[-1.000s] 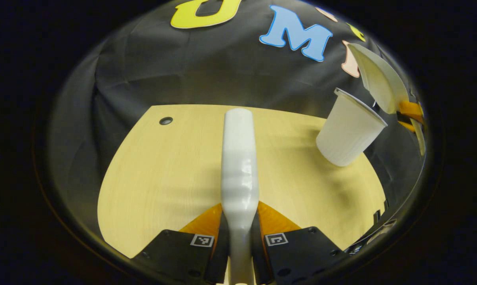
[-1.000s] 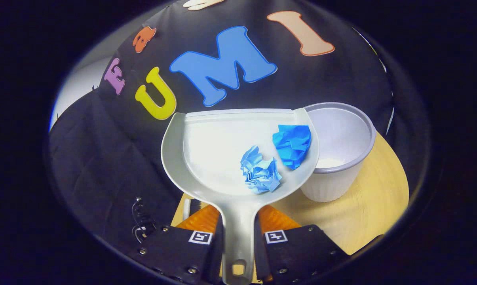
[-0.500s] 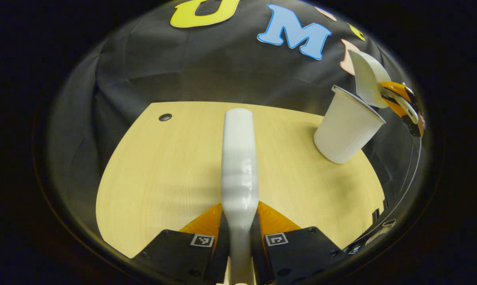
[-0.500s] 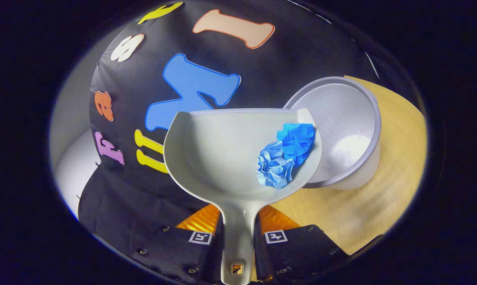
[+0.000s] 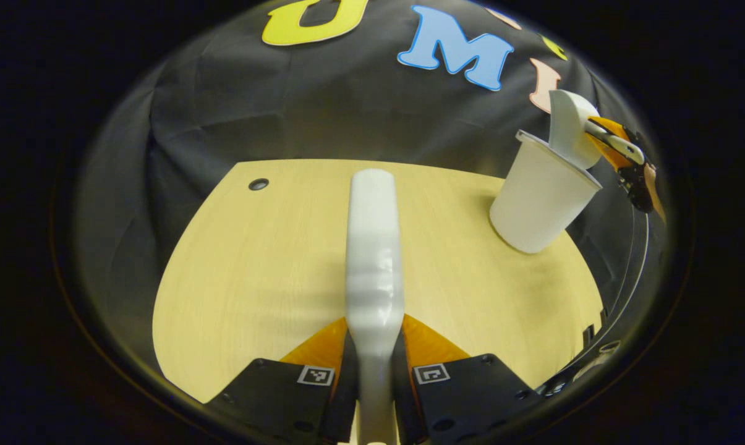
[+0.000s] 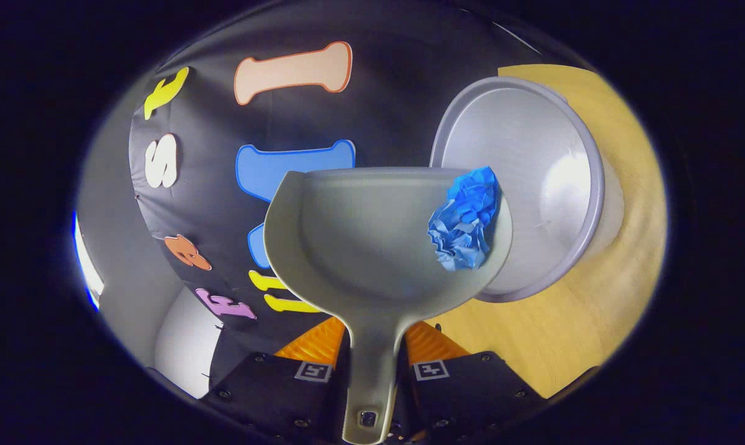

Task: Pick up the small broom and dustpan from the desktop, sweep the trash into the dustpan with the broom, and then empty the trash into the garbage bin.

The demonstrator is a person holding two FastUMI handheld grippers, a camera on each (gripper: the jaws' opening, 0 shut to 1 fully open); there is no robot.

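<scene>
Light falls from above: the wooden surface (image 5: pixel 273 259) is brightly and evenly lit, with a soft shadow beside the broom handle (image 5: pixel 373 247), which carries a mild sheen. In the right gripper view the dustpan (image 6: pixel 372 241) sits dim and grey, while the bin (image 6: pixel 533 185) interior has a bright glare patch. Fisheye bending curves the surface's edges; focus softens toward the rim.

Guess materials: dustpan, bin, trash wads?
Dustpan: likely molded plastic, pale grey, smooth with a soft sheen.
Bin: looks like white plastic, thin rolled rim, glossy highlight inside.
Trash wads: crumpled blue paper by their sharp creases and matte look, though thin foil can't be ruled out.
</scene>
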